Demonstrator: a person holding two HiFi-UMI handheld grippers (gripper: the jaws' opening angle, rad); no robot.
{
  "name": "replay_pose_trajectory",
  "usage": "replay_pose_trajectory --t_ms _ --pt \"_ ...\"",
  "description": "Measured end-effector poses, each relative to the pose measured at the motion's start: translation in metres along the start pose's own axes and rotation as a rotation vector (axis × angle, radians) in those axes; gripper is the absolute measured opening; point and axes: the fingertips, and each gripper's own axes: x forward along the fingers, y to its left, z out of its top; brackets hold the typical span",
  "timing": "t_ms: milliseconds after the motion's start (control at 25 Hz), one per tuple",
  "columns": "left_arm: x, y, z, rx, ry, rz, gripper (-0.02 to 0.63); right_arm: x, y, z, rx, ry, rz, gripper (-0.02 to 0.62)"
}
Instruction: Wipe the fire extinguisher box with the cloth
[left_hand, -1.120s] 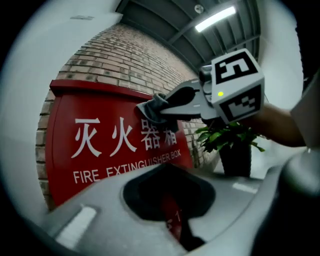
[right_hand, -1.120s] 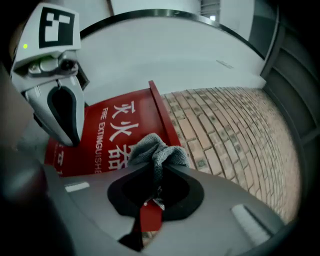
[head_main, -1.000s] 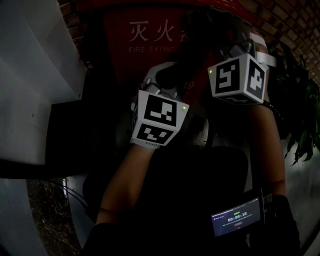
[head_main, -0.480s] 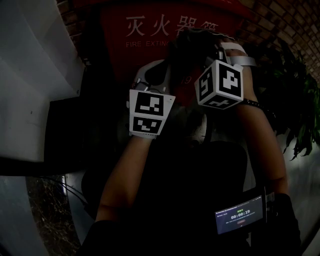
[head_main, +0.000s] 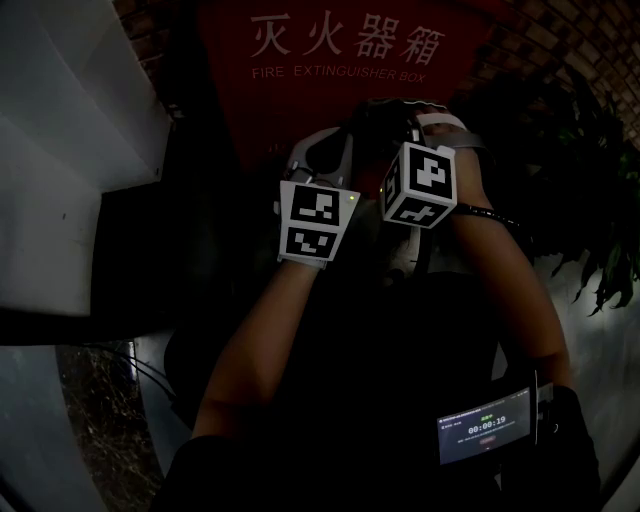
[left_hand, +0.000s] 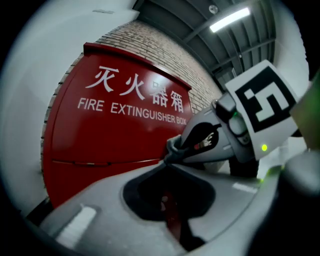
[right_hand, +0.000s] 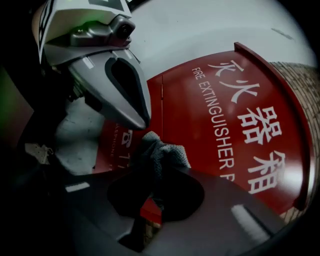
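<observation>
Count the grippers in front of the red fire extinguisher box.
2. The left gripper is held at the fire extinguisher box's red front, fingers together with nothing between them. The right gripper is just to its right, fingers shut on the grey cloth.

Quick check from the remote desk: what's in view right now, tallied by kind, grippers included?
Grippers: 2 (left gripper, shut and empty; right gripper)
Red fire extinguisher box: 1
Grey cloth: 1, pinched in the right gripper
Green leafy plant: 1
Lit timer screen on the person's right forearm: 1
Total: 6
</observation>
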Motion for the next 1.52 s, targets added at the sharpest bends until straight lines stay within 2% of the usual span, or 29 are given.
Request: replay_pose_trajectory --t_ms 160,360,600,760,1000,1160,1360,1520 --pt "0.010 -0.016 -0.023 0.008 0.035 -0.014 0.002 0.002 0.004 -0.002 0.033 -0.019 -0.050 0.031" --pt "0.016 -0.024 -0.047 0.000 0.072 -0.009 0.002 0.020 0.035 -0.013 0.092 -0.013 0.024 0.031" --pt "0.022 -0.021 -0.085 -0.040 0.136 -0.021 0.002 0.049 0.088 -0.020 0.090 -0.003 0.083 0.031" --pt "0.025 -0.020 -0.105 -0.010 0.182 -0.014 0.002 0.069 0.124 -0.022 0.067 0.006 0.115 0.031" --pt "0.025 -0.011 -0.133 -0.072 0.258 -0.011 0.002 0.097 0.173 -0.020 0.043 -0.006 0.159 0.031" --pt "0.020 -0.004 -0.138 -0.109 0.264 0.008 0.002 0.112 0.202 -0.019 0.039 0.019 0.227 0.031" --pt "0.020 0.001 -0.139 -0.106 0.267 0.012 0.002 0.128 0.228 -0.017 0.002 0.046 0.275 0.031" --pt "0.020 -0.001 -0.141 -0.098 0.272 0.011 0.002 0.138 0.260 -0.025 -0.093 0.070 0.328 0.031"
